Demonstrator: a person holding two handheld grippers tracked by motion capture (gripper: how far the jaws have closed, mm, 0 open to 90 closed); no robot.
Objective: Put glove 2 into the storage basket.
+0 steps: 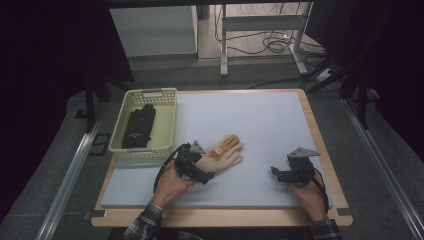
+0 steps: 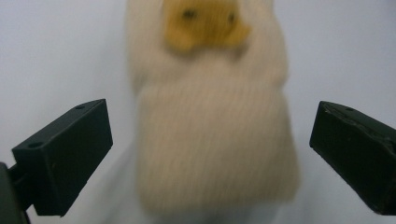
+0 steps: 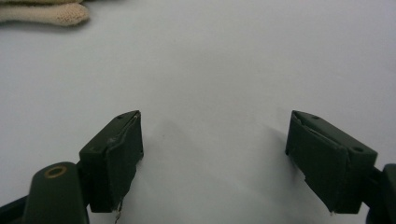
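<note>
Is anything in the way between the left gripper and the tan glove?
No. The left gripper has its jaws open on either side of the tan glove's cuff, with nothing visible between them and it.

Glove blurred in left gripper view, its fingers cut off by top edge, cuff in high view hidden under left gripper, glove fingertip cut off at right gripper view's top-left corner, dark item in basket too small to identify
</note>
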